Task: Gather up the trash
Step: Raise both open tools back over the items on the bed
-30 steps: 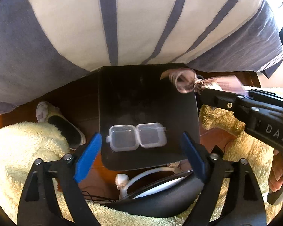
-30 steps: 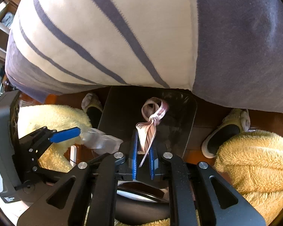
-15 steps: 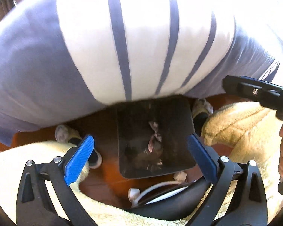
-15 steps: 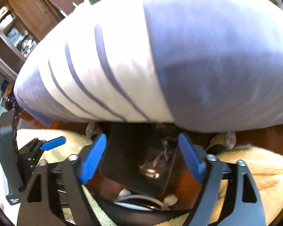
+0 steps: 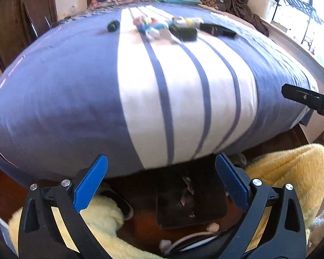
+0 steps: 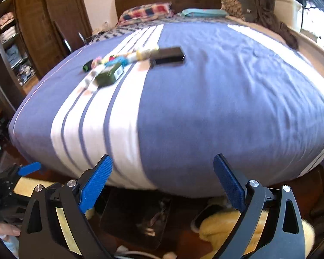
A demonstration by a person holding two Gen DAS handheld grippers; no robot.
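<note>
A black bin (image 5: 190,202) stands on the floor at the foot of the bed, with pinkish wrapper scraps (image 5: 186,191) inside; it also shows in the right wrist view (image 6: 138,218). My left gripper (image 5: 161,182) is open and empty, raised above the bin. My right gripper (image 6: 162,183) is open and empty too. Far up on the bed lies a blurred cluster of small items (image 5: 162,27), among them a dark box (image 6: 109,75), a black flat case (image 6: 168,58) and a small dark round object (image 5: 113,26).
The striped blue and white bedcover (image 5: 162,90) fills both views. Yellow fluffy rugs (image 5: 287,172) and slippers (image 6: 207,215) lie on the wooden floor around the bin. White cables (image 5: 183,240) lie near it. Wardrobe shelves (image 6: 13,49) stand left.
Both grippers opened and dropped the clear plastic box and the pink wrapper into the bin. Both then lifted and tilted up, so the bed top came into view.
</note>
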